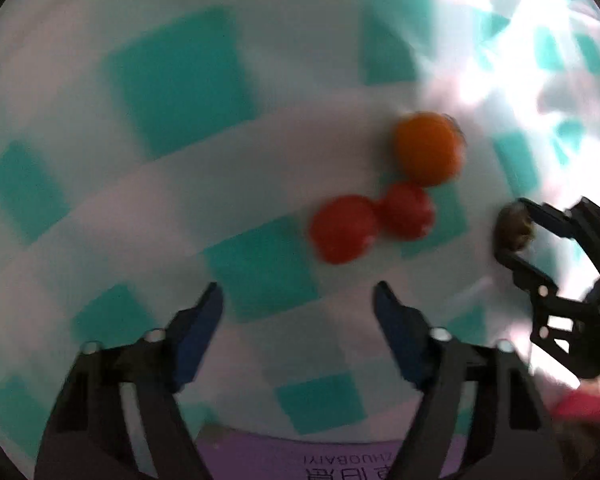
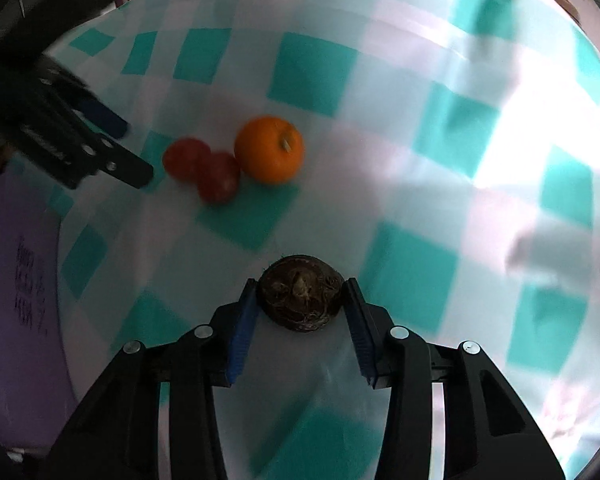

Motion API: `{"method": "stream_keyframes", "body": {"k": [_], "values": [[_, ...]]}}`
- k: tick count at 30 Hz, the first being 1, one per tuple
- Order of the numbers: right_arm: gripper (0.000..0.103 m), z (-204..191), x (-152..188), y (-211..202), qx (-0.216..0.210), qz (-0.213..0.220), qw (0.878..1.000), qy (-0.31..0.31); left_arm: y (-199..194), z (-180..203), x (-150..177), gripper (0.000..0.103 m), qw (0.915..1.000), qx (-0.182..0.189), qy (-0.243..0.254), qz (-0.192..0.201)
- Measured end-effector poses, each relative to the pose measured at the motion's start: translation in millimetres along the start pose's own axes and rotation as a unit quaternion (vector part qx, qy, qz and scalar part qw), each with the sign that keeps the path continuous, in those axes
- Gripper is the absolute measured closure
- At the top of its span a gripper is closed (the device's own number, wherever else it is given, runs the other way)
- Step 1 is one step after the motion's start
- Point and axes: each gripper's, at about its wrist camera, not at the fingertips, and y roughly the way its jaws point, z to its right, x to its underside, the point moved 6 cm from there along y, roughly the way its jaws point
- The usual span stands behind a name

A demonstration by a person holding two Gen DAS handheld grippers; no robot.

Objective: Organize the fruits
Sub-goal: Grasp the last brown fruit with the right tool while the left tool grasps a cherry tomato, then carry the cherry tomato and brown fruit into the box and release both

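An orange and two red tomatoes lie together on the teal-and-white checked cloth. My left gripper is open and empty, a little short of the nearer tomato. My right gripper is shut on a dark brown round fruit; it also shows at the right in the left wrist view. In the right wrist view the orange and tomatoes lie ahead to the left, with the left gripper's fingers beside them.
A purple mat or board with printed text lies at the near edge in the left wrist view and at the left in the right wrist view. Bright glare washes the cloth at the right.
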Motion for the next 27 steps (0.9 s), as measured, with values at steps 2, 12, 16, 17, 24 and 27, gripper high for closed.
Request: {"method": "stream_keyframes", "body": {"k": [2,12,16,17,24,27], "values": [[0.060,1,9,-5,-0.001,-0.001,1.000,0.011,4,4,-9,0.032,0.9980,-0.008,0.062,0.010],[0.059,1,13,-7,-0.003,-0.003,1.000,0.009,2,23,-22,0.046,0.9750,-0.025,0.213,0.056],[0.059,-6,16,-12,-0.005,-0.003,1.000,0.003,-3,37,-13,0.070,0.9738,-0.021,0.222,0.045],[0.059,-6,18,-12,-0.006,-0.004,1.000,0.001,-4,38,-12,0.070,0.9739,-0.029,0.221,0.041],[0.060,4,33,-25,-0.026,-0.019,0.999,0.015,-57,43,-1,0.071,0.9934,-0.036,0.102,0.039],[0.060,9,49,-38,-0.042,-0.024,0.999,0.023,-104,54,19,0.071,0.9959,-0.002,-0.013,0.090]]}}
